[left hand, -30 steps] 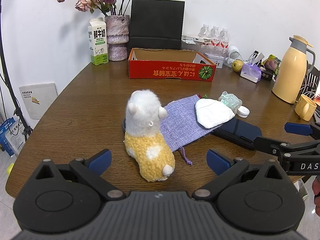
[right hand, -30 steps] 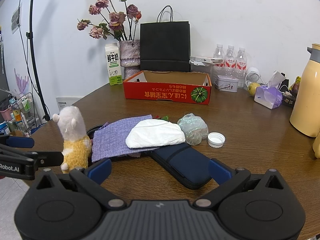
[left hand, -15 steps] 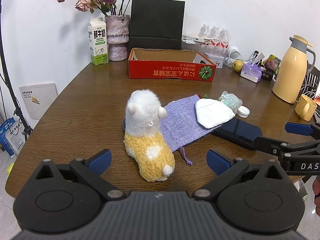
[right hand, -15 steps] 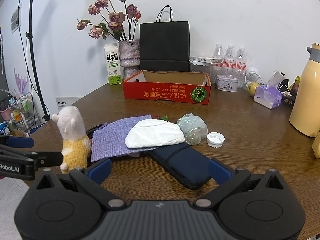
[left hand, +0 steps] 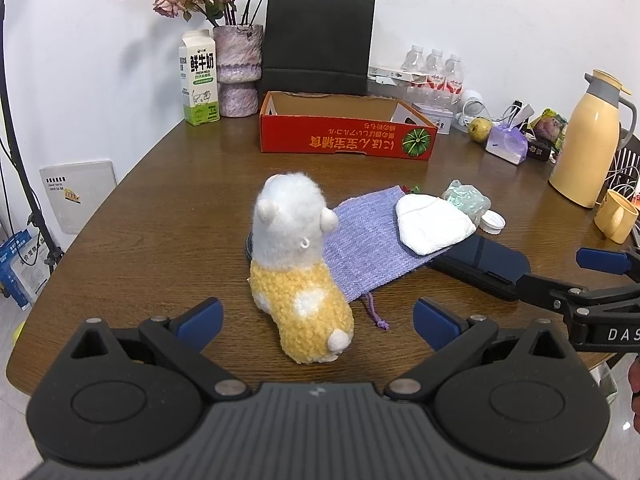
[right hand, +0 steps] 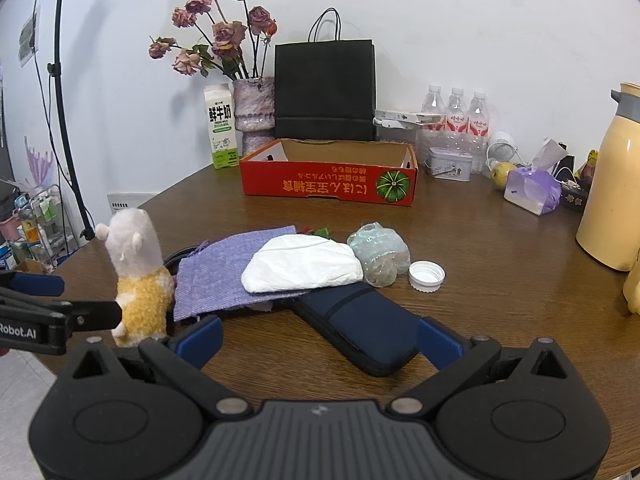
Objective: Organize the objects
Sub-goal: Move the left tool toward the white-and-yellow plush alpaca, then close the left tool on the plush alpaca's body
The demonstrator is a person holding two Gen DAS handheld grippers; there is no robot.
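Little is seen changed over the last second, so sorting is judged not yet begun; left gripper (left hand: 318,316) is held spread wide, empty, plush alpaca (left hand: 300,276) framed between its fingers untouched; right gripper (right hand: 320,338) likewise released over dark blue case (right hand: 360,324); beyond, purple pouch (left hand: 368,240), white packet (right hand: 302,266); farthest, red cardboard box (left hand: 344,138) is seen empty

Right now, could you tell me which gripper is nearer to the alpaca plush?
Left. The open left gripper sits just behind the alpaca plush, fingers either side. The right gripper is off to its right, over the navy pouch.
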